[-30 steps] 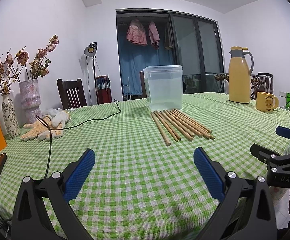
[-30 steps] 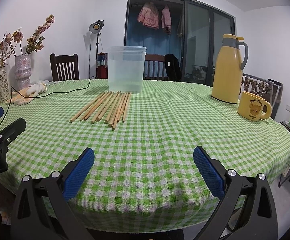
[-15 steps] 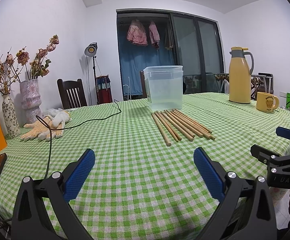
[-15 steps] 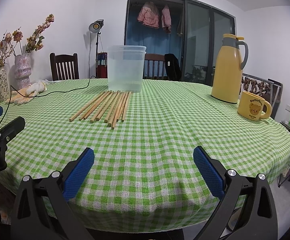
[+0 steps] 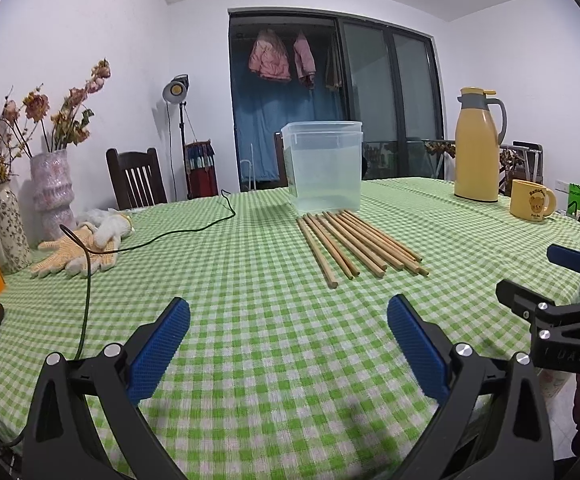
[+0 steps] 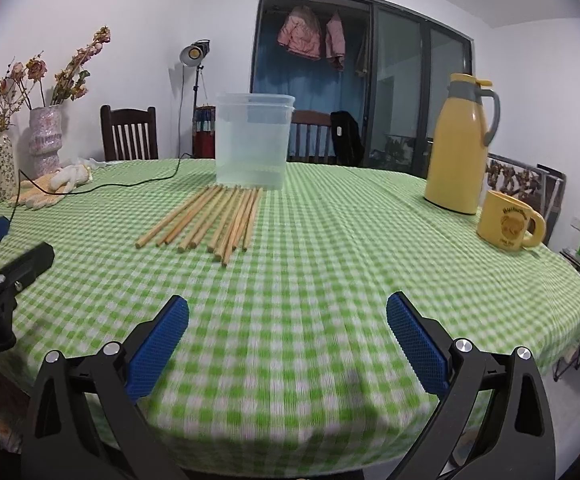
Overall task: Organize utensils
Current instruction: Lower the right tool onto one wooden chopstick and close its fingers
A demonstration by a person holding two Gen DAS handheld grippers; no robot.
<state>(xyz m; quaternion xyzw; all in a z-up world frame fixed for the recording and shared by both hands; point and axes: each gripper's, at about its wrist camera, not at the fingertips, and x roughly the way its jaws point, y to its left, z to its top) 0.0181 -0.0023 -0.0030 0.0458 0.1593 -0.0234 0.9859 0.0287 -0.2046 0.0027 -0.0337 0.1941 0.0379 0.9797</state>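
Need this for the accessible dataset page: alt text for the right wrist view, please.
A row of wooden chopsticks lies on a green checked tablecloth in front of an empty clear plastic container. The open right tongs hover near the table edge, holding nothing. A yellow thermos and yellow mug stand at right.

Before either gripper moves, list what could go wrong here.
1. The chopsticks lie packed side by side, so open fingers may well catch several or scatter them.
2. They are round and could roll on the cloth.
3. The tub is tall and looks light; a sideways push with a stick might tip it.
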